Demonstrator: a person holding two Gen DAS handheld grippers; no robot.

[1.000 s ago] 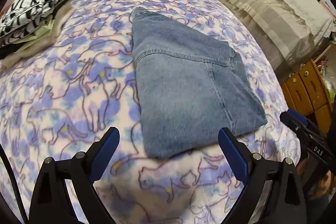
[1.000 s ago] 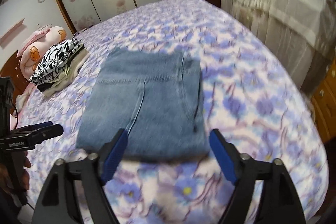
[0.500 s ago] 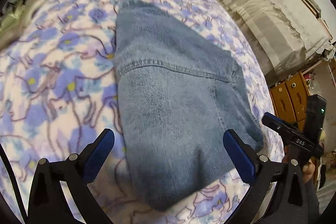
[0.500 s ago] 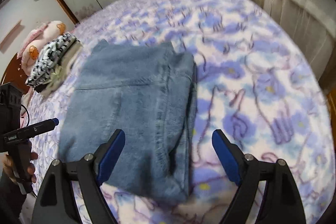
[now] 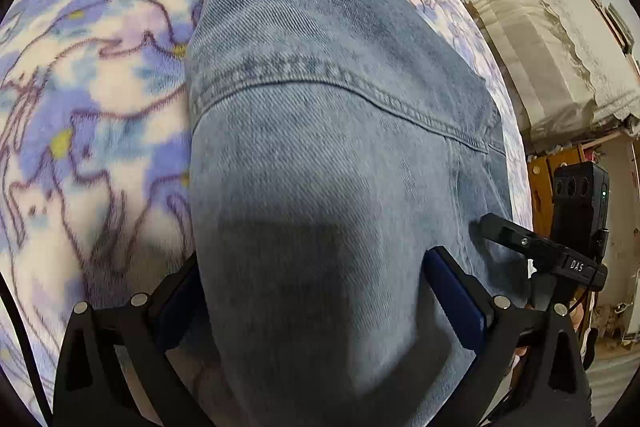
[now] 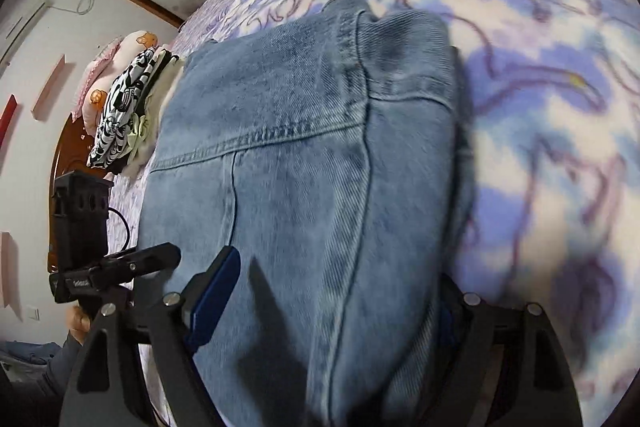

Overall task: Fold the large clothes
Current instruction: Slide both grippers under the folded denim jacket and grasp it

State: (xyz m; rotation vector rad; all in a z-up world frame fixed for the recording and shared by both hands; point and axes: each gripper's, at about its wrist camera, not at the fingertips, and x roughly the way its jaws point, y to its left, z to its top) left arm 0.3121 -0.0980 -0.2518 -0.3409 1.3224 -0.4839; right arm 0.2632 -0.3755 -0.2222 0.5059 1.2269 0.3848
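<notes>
A folded pair of blue jeans (image 5: 320,131) lies on a blue floral blanket (image 5: 92,75) and fills both wrist views. My left gripper (image 5: 316,291) is open and straddles the near left end of the jeans, one blue pad on each side of the fold. My right gripper (image 6: 332,287) is open and straddles the near right end of the jeans (image 6: 304,155) the same way. Each gripper shows at the edge of the other's view: the right one in the left wrist view (image 5: 540,247), the left one in the right wrist view (image 6: 120,267).
A stack of folded clothes with a black-and-white piece on top (image 6: 124,111) lies at the far left of the bed, next to a pink pillow (image 6: 108,71). A covered piece of furniture (image 5: 540,27) and a wooden cabinet (image 5: 540,183) stand beyond the bed's right edge.
Both grippers have moved forward and down onto the jeans' near edge, so the denim now sits between their open fingers. The jeans have not visibly moved.
</notes>
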